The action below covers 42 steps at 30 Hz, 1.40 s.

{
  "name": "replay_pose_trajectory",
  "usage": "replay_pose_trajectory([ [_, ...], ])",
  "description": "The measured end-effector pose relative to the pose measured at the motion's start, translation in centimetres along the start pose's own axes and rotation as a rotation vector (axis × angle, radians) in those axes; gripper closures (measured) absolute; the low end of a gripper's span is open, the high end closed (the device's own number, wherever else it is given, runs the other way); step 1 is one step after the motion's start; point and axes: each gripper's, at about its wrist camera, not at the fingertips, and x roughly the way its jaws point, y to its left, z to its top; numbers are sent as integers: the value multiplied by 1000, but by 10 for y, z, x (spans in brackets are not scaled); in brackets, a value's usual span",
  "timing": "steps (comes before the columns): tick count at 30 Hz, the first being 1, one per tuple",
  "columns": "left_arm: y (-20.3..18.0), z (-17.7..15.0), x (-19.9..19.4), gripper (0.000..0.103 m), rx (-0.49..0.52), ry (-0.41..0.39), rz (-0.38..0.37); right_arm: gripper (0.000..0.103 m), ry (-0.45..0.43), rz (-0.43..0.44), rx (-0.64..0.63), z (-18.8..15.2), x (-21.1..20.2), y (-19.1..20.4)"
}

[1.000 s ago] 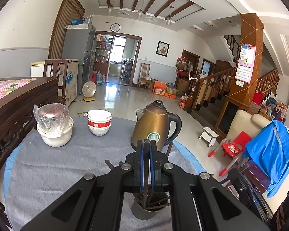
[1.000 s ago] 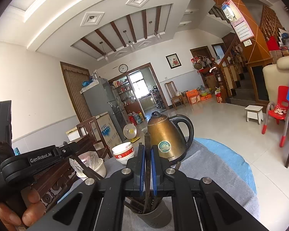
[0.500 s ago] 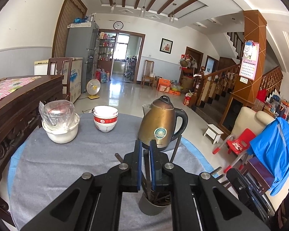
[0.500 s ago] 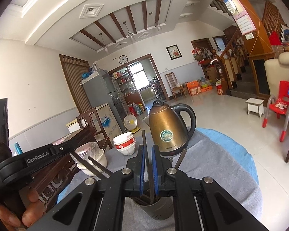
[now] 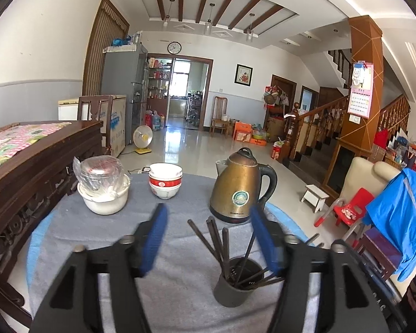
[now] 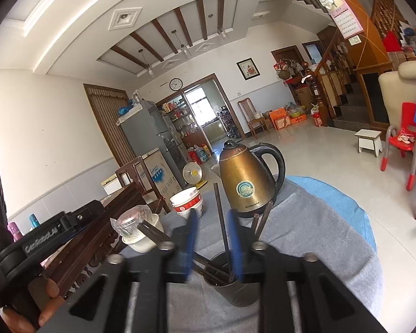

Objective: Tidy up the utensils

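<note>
While dark slender chopsticks point(image 5: 222, 245) fan out, round grey holder point(image 5: 231, 291) stands.

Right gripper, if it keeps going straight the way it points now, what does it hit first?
Most likely the upright chopstick standing between the open right gripper fingers, in the grey holder; behind that the brass kettle. Depth is uncertain.

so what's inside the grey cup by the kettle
Dark chopsticks stand inside the grey cup, leaning and fanned out above its rim, in front of the brass kettle. Their lower ends and the cup's bottom are hidden by its wall.
</note>
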Motion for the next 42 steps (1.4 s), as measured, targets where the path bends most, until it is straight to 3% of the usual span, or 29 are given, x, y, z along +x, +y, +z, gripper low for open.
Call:
replay_pose_trajectory([
  [2,0,-3,-8,24,19,0,17,35,-24,-5,3,-1,-9,1],
  [11,0,-14,-44,9,114,36,94,35,-59,-94,-38,-3,-50,9],
  [19,11,-18,-79,7,132,70,195,35,-16,-185,-45,-6,-84,8],
  [29,22,-16,-115,6,153,51,257,35,-1,-157,-65,-9,-118,27],
  [42,37,-24,-152,4,188,15,280,35,4,-101,-109,-23,-155,59],
])
